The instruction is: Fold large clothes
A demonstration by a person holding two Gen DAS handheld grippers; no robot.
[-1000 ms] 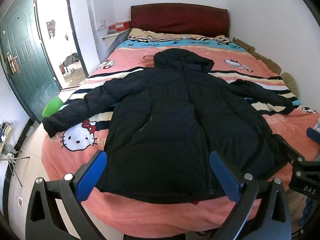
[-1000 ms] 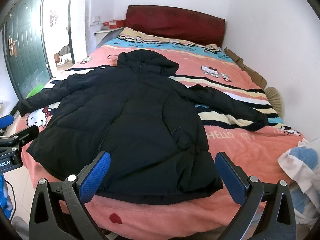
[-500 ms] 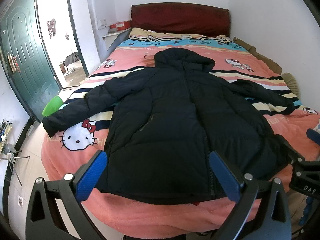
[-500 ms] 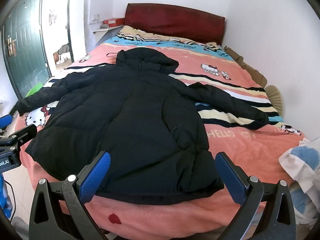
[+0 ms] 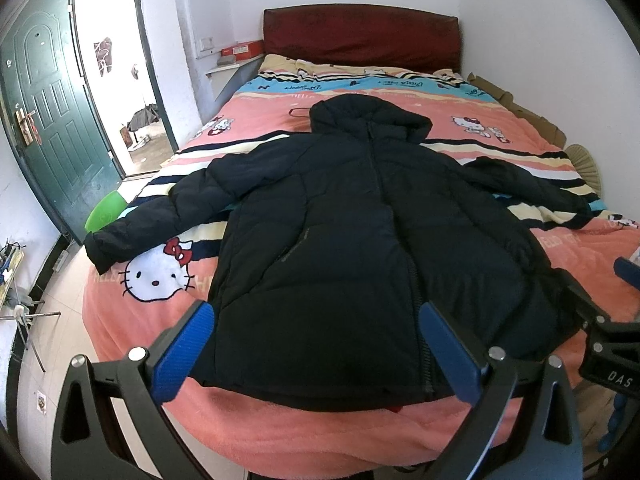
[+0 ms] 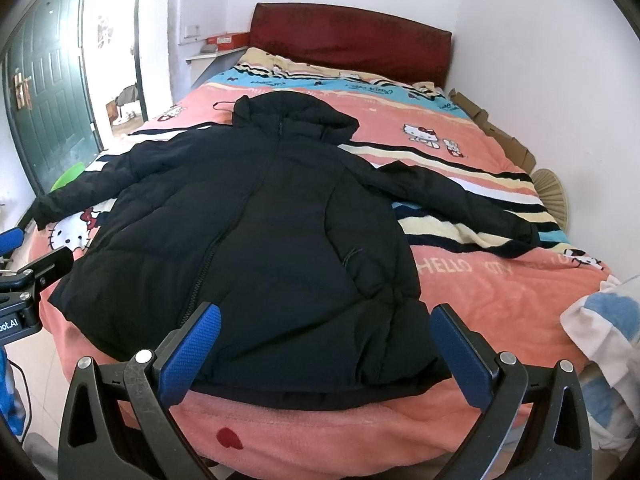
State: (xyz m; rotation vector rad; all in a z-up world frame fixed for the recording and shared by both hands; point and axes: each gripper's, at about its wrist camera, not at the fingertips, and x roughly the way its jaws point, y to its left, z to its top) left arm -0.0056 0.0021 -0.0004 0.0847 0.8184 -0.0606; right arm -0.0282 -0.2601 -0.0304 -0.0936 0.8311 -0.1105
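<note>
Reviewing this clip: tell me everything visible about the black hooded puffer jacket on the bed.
The black hooded puffer jacket is quilted and padded, with a slightly shiny shell. It lies front up and zipped on the pink cartoon-print blanket, hood toward the dark red headboard, hem at the near edge. Both sleeves are spread outward; the left cuff reaches the blanket's side edge. A slanted pocket shows on each side. Nothing is folded yet, and neither gripper touches it.

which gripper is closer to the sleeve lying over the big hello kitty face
Left. The left gripper hangs open at the jacket hem on that sleeve's side; the right gripper hangs open farther along the hem, toward the other sleeve.
</note>
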